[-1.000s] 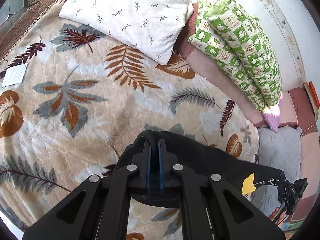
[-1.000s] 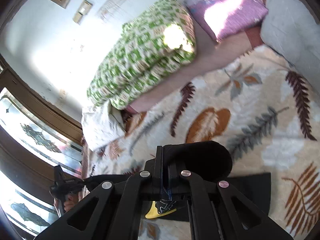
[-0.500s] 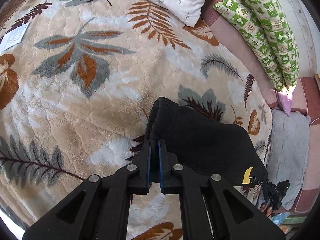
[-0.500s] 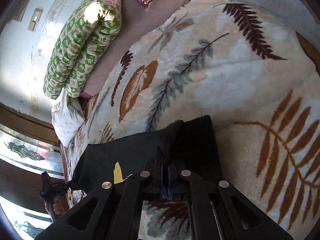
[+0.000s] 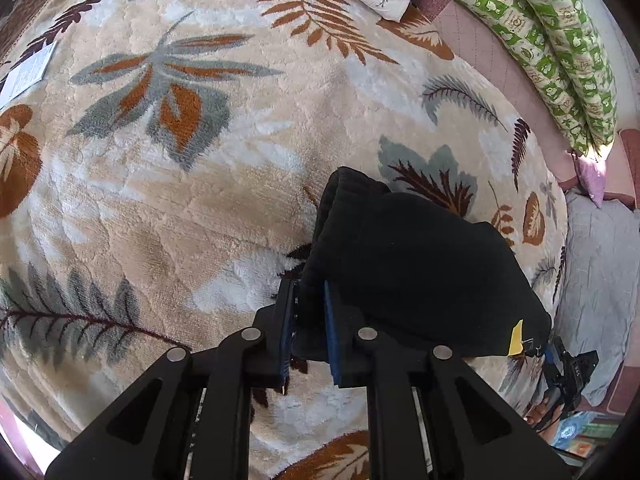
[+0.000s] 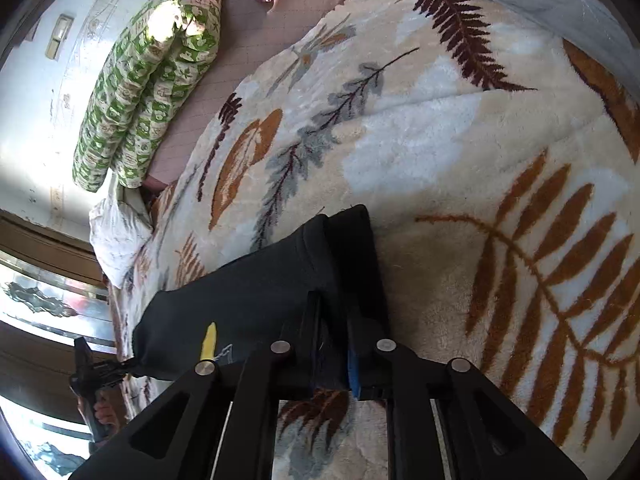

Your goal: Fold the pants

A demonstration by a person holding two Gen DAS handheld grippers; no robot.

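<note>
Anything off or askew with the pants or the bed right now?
Nothing stands out. The black pants lie folded on the leaf-print blanket, with fabric between the fingers of the left gripper and right gripper. A yellow tag sticks out at one edge, probably just a label.

Black pants (image 5: 412, 264) of soft matt knit cloth, ribbed at the 12 o'clock hem. Plush, fuzzy leaf-patterned beige blanket (image 5: 208, 184) beneath. Matt black plastic left gripper (image 5: 310, 320) with blue pads and shiny metal rivets. Quilted green-checked cotton bedding (image 6: 148, 80) at 10 o'clock in the right view.
</note>
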